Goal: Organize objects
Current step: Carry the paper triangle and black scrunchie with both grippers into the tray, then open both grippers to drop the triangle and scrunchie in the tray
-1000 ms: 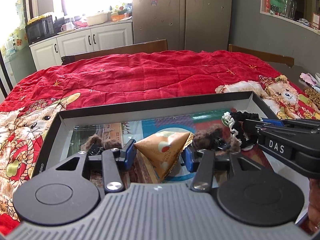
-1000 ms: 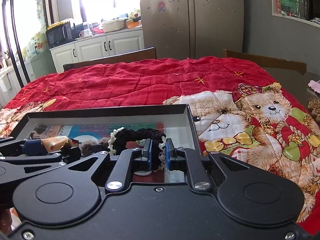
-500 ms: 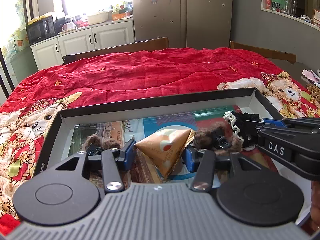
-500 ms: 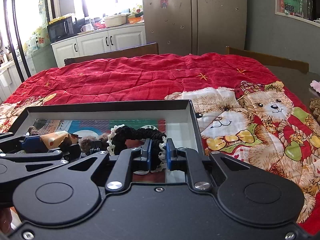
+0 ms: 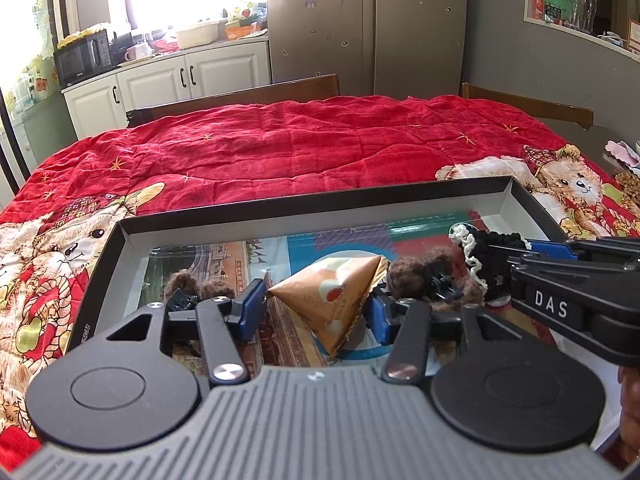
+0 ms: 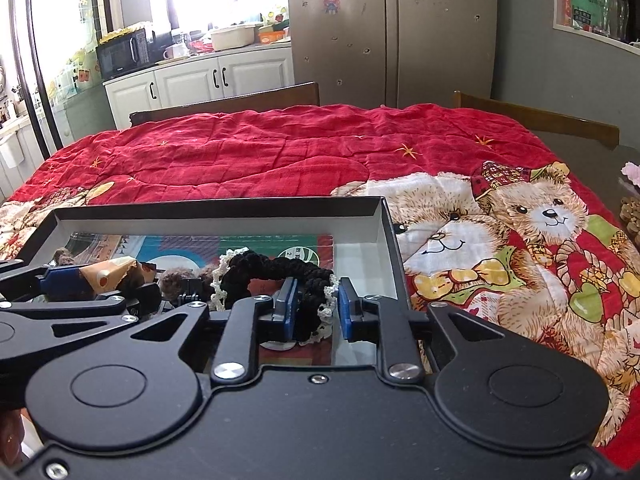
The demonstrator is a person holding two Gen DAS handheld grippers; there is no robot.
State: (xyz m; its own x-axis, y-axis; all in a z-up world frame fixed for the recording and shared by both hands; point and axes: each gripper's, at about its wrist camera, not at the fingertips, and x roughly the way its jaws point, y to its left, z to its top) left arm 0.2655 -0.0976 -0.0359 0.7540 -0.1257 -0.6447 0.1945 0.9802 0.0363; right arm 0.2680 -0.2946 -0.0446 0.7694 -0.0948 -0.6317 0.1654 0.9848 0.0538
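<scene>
Left gripper [image 5: 316, 312]: I am opening it; jaws clear of the packet [image 5: 340, 300] in the tray [image 5: 320, 210].
Right gripper [image 6: 316, 312]: I am opening it; scrunchie [image 6: 276, 270] loose between jaws.

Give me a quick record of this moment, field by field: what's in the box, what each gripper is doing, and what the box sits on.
container: black shallow box, printed picture on its floor
contents: orange pyramid snack packet, black scrunchie with white lace trim, brown fuzzy hair clips
left gripper: jaws have just been opening, packet between them, pads off it
right gripper: jaws have just been opening, scrunchie between them, gap on the right side
surface: red teddy-bear quilt
</scene>
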